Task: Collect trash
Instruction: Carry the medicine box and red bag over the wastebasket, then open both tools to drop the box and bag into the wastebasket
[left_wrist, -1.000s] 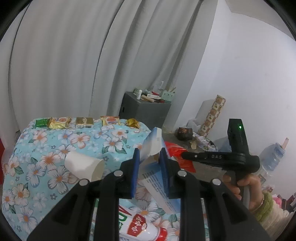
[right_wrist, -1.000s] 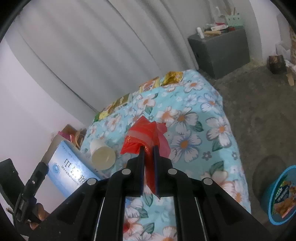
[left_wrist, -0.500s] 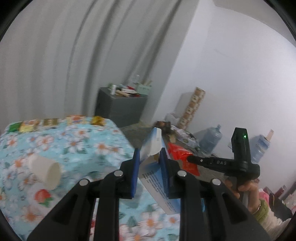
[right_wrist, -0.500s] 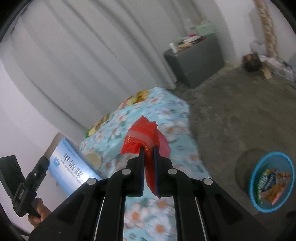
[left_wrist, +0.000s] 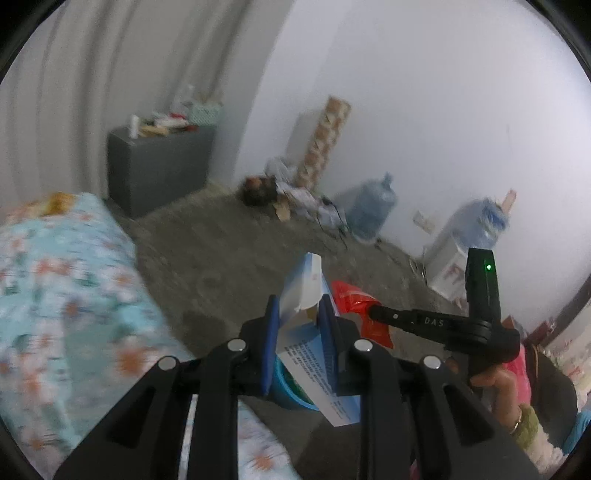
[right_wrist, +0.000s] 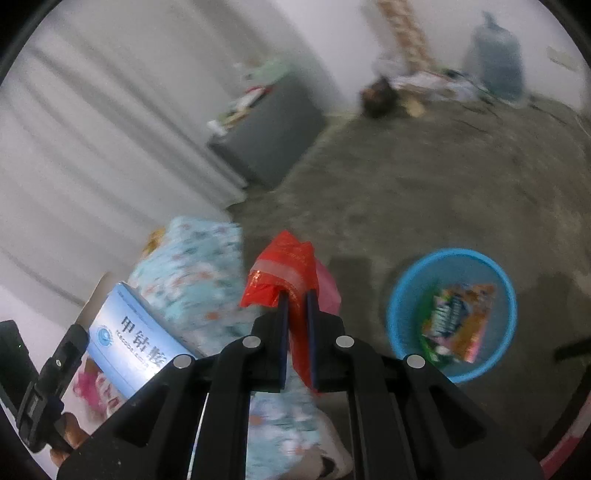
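Observation:
My left gripper (left_wrist: 297, 310) is shut on a blue and white carton box (left_wrist: 308, 288), held in the air off the table's right edge; the box also shows in the right wrist view (right_wrist: 136, 339). My right gripper (right_wrist: 295, 299) is shut on a crumpled red plastic wrapper (right_wrist: 284, 266), also seen in the left wrist view (left_wrist: 354, 306). A blue trash basin (right_wrist: 402, 295) stands on the floor to the right of the right gripper, with colourful snack wrappers (right_wrist: 458, 321) inside. Part of the basin (left_wrist: 286, 384) shows under the box.
The table with the floral cloth (left_wrist: 55, 288) lies to the left, blurred. A grey cabinet (left_wrist: 159, 166) stands by the curtain. Water jugs (left_wrist: 373, 206) and clutter (left_wrist: 291, 192) sit along the far wall. The floor is bare concrete (right_wrist: 424, 192).
Both grippers have swung right, away from the table and out over the floor, still holding the box and the red wrapper. The blue basin is now larger and closer in the right wrist view.

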